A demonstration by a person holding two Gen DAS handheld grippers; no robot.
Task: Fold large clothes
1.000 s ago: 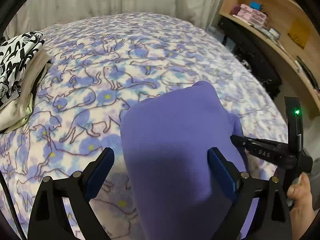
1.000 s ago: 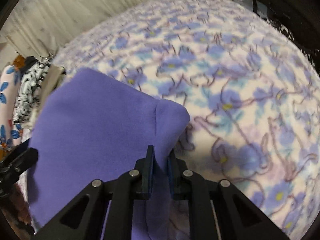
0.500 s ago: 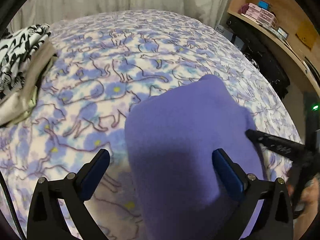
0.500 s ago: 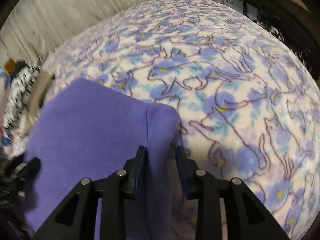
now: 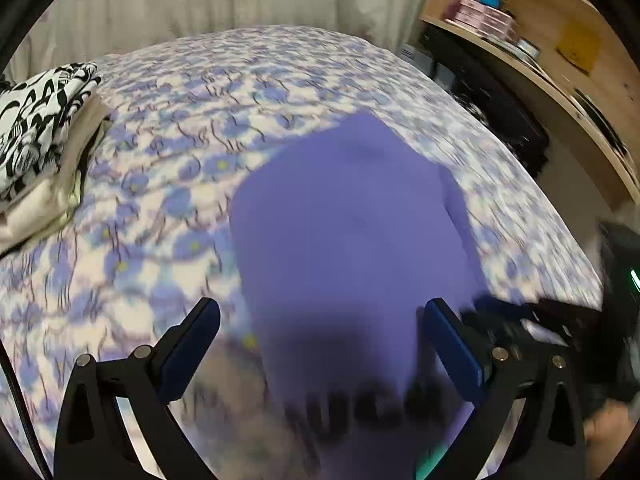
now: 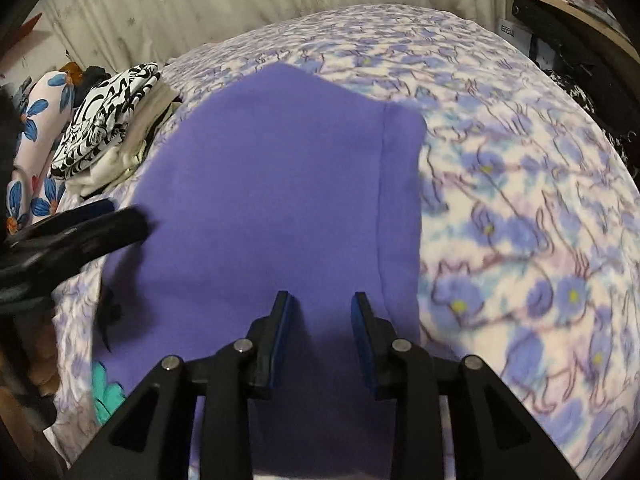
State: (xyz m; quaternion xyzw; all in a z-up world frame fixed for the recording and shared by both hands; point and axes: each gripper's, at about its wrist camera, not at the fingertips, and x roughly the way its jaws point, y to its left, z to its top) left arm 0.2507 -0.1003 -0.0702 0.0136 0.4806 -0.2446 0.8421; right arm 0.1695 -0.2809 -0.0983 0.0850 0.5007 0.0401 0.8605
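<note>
Dim indoor light, heavy motion blur, fisheye-bent edges, dark vignette corners.

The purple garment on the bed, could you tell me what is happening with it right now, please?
A person with a gripper in each hand is folding the purple garment on the cat-print bedspread. It lies flat, folded into a compact shape. The right gripper is above it with its fingers apart and nothing clamped; the left gripper is wide open over its near end. A stack of folded clothes sits off to the side.

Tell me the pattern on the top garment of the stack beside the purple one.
The top garment has a black-and-white swirling print, clearest in the right wrist view.
</note>
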